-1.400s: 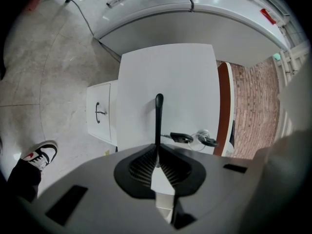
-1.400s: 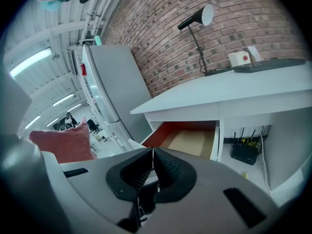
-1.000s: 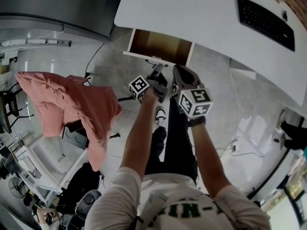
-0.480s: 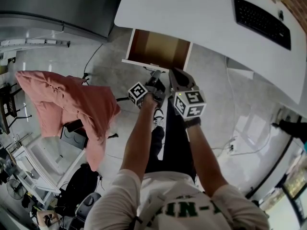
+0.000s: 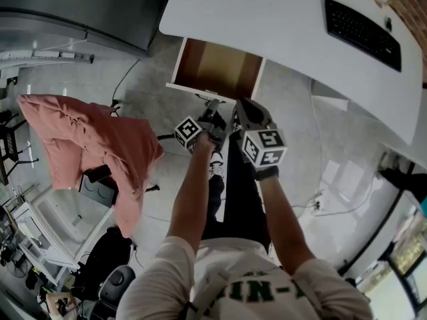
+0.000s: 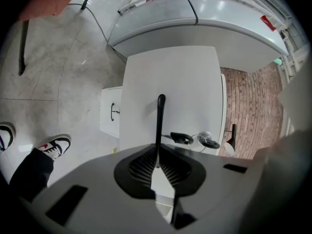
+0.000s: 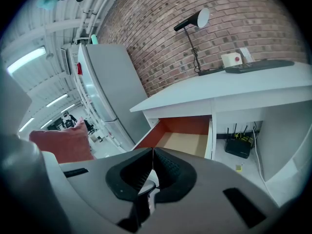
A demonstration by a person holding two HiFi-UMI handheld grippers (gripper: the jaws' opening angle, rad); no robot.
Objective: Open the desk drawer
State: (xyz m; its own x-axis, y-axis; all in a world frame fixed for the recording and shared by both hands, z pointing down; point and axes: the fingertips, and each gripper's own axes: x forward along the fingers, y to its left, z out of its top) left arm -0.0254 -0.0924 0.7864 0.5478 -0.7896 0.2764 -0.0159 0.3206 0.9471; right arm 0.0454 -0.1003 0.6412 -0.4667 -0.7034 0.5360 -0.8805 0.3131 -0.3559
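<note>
Drawer [image 5: 219, 69] farther out from desk [image 5: 267, 12].

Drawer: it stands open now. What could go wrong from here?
1. The drawer sticks far out; a further pull might drag it off its runners.
2. The left gripper and the right gripper, both shut, hang close to its front edge and could knock it.
3. The shoe stands close by; a leg stepping forward may hit it.
</note>
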